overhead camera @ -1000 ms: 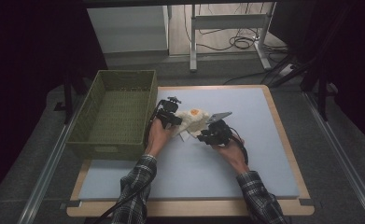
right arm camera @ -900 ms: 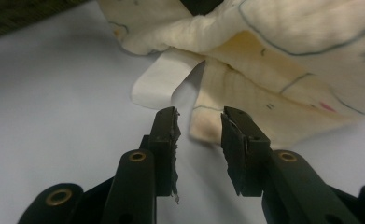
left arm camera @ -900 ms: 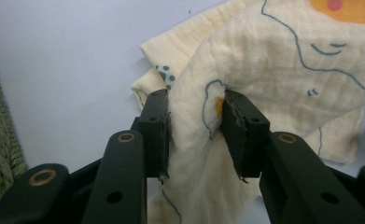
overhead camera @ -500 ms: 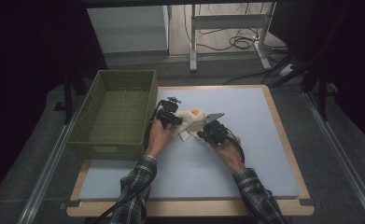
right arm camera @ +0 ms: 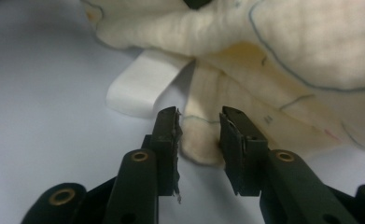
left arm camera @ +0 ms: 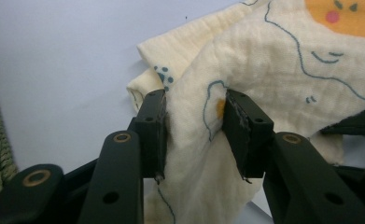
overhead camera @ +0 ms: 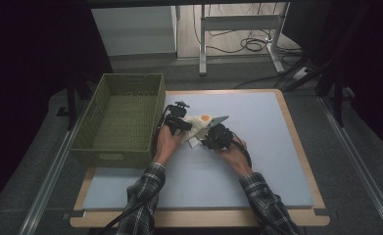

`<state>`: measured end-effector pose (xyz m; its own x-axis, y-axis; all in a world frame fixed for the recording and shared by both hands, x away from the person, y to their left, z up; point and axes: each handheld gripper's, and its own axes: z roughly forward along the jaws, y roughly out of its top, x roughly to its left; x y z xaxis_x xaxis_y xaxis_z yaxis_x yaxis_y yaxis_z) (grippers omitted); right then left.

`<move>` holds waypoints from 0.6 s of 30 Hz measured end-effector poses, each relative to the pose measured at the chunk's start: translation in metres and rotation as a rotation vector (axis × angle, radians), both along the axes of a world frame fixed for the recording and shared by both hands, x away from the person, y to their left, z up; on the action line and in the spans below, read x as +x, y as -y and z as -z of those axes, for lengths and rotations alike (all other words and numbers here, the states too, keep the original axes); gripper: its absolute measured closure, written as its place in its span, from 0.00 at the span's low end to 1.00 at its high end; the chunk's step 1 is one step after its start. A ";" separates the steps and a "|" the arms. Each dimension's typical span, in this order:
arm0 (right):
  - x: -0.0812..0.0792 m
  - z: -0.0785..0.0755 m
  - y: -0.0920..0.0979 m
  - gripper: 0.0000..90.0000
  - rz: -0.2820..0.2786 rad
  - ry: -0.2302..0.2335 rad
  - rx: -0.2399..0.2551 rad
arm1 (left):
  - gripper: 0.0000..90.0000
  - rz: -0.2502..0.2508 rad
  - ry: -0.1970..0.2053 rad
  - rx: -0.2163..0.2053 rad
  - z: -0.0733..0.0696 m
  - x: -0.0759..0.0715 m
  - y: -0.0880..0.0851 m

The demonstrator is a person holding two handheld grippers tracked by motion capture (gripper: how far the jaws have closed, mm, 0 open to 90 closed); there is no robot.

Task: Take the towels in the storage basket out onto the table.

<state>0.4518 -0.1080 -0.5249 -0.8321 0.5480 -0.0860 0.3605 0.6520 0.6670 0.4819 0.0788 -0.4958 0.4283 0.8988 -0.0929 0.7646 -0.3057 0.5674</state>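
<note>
Roughly, from left to right across the table:

Woven olive-green rectangular basket [overhead camera: 118, 120]: stands at 9 o'clock of the cloth, on the left edge of the pale blue padded mat [overhead camera: 257, 147]; nothing shows inside it.

Left gripper [overhead camera: 178, 123]: its black jaws are pressed onto a raised fold of the cream muslin cloth with blue outlines and an orange print [overhead camera: 201, 122], so it is pinching that fold; in the left gripper view [left arm camera: 195, 135] the fabric bulges between both pads.

Cloth position: bunched on the mat just right of the basket, lying between the two grippers, partly lifted at the left grip; a white label tab [right arm camera: 140, 84] sticks out beneath it.

Cloth axis: as far as the high view shows, its long run goes from about 10 o'clock to 4 o'clock, from the left gripper toward the right one.

Right gripper [overhead camera: 217, 139]: sits at 4 o'clock of the cloth; its jaws have just been opening a little and now stand slightly parted [right arm camera: 199, 133] with the cloth's rounded lower edge between them, the pads near it but, by my reading, not squeezing.

Deciding relation: the free edge lies straight ahead at 12 o'clock of the right jaws, nearer that hand; the likely next move is to close on it.
</note>
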 end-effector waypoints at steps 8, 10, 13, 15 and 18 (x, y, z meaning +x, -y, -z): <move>-0.008 -0.005 0.007 0.98 0.020 0.005 -0.007 | 0.67 0.008 0.016 0.011 -0.003 -0.002 0.002; -0.014 -0.011 0.017 0.98 0.021 0.001 0.024 | 0.67 0.009 0.020 0.010 -0.004 -0.003 0.003; -0.026 -0.027 0.042 0.98 0.027 0.026 0.042 | 0.66 0.017 0.022 0.002 -0.006 -0.005 0.005; -0.032 -0.032 0.052 0.98 0.033 0.025 0.051 | 0.66 0.021 0.023 0.004 -0.007 -0.006 0.006; -0.050 -0.044 0.085 0.98 0.052 0.044 0.047 | 0.64 0.033 0.026 0.005 -0.008 -0.009 0.011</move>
<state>0.4022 -0.1933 -0.4805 -0.7986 0.5943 -0.0948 0.3628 0.6011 0.7120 0.4730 0.0674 -0.4874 0.4604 0.8844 -0.0768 0.7386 -0.3336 0.5858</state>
